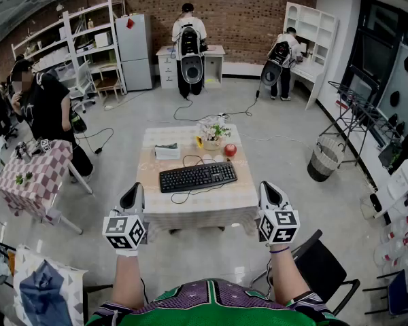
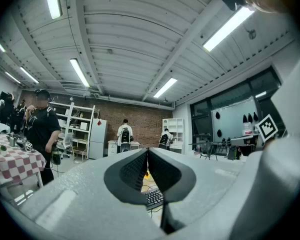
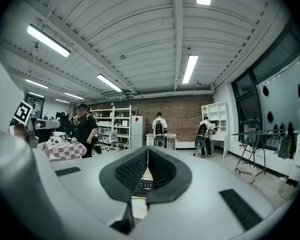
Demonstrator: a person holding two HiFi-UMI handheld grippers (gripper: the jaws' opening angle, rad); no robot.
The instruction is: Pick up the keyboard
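1. Both claws are clenched on nothing. The left claw (image 1: 133, 194) and the right claw (image 1: 272, 190) hang level, just short of the counter's (image 1: 211, 206) near edge.
2. The keyboard (image 1: 198, 176) lies flat ahead of them, between their two lines and well apart from both.
3. From where I stand, the reach would go best with each claw spread wide before it arrives, one at each short end of the keyboard.
4. Its cable (image 1: 183, 197) loops on the side nearer the claws, so I'd lift gently to avoid a snag.
5. The apple (image 1: 230, 150) and flower pot (image 1: 211, 138) sit beyond the keyboard, so avoid shoving it away.
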